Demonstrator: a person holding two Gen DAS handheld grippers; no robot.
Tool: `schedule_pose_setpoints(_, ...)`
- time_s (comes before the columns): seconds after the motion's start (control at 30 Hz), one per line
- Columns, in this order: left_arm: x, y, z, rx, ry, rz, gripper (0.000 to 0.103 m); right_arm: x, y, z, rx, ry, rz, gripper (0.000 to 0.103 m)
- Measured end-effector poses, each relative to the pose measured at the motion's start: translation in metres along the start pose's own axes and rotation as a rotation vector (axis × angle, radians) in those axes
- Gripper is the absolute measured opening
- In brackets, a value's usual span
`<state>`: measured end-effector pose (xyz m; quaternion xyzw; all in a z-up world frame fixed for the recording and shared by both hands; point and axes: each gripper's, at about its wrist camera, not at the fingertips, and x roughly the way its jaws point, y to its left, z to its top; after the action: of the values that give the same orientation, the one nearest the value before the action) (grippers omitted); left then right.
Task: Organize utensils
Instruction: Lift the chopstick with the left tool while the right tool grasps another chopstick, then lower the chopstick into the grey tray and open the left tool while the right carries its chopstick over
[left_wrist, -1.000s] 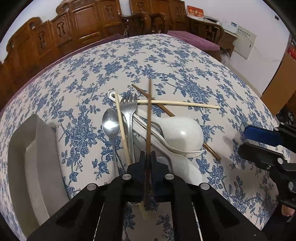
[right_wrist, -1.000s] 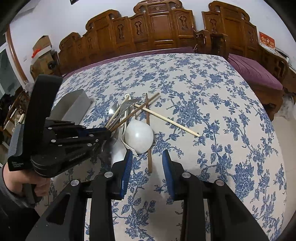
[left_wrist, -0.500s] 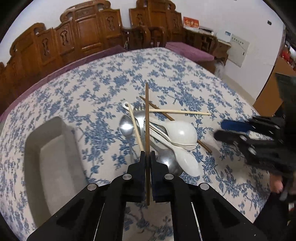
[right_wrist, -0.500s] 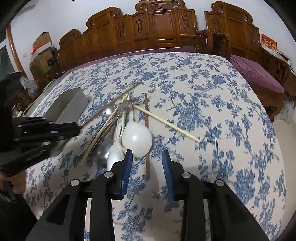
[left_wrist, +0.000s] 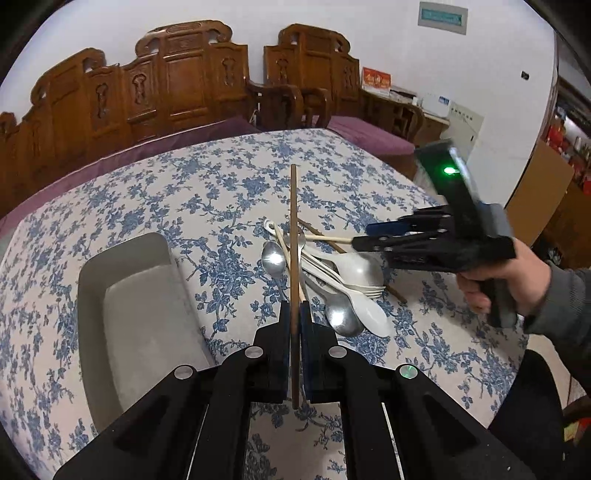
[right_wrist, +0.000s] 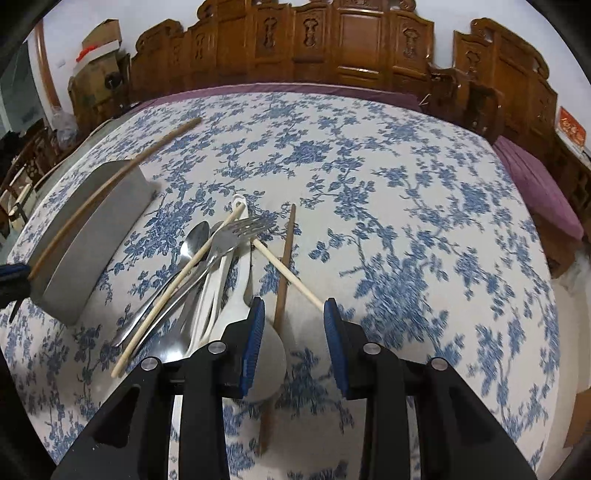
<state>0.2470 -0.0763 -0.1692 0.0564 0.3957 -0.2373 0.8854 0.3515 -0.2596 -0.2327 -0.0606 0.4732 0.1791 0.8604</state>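
Floral tablecloth (left_wrist: 221, 206), slim dark-brown chopstick (left_wrist: 293, 236) pinched in left tool (left_wrist: 294, 314)

Soft indoor light, fisheye warping, slight motion blur

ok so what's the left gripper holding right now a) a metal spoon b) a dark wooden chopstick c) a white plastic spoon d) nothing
b: the left gripper is shut on a dark wooden chopstick, lifted clear of the utensil pile, while the right gripper is open and empty.
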Motion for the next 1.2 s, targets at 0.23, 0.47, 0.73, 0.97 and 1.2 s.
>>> schedule_pose_setpoints(0.23,-0.016,0.002,-0.002,-0.016,-0.025,-0.044,0.004,0.026,-0.004,0.013,-0.008,0.061,-0.019,0.036)
schedule_pose_setpoints(0.47,-0.023,0.011,-0.001,-0.030,-0.039,-0.030,0.004,0.037,-0.017,0.017,-0.013,0.102,-0.020,0.035)
schedule_pose_setpoints(0.73,-0.032,0.030,-0.004,-0.060,-0.046,0.028,0.004,0.030,-0.010,0.009,-0.057,0.130,0.001,0.014)
schedule_pose_setpoints(0.97,-0.044,0.042,-0.005,-0.086,-0.061,0.067,0.004,0.007,0.009,0.003,-0.091,0.112,0.033,0.006)
schedule_pose_setpoints(1.2,-0.054,0.057,-0.012,-0.117,-0.069,0.109,0.004,-0.014,0.018,0.008,-0.096,0.074,-0.037,0.006)
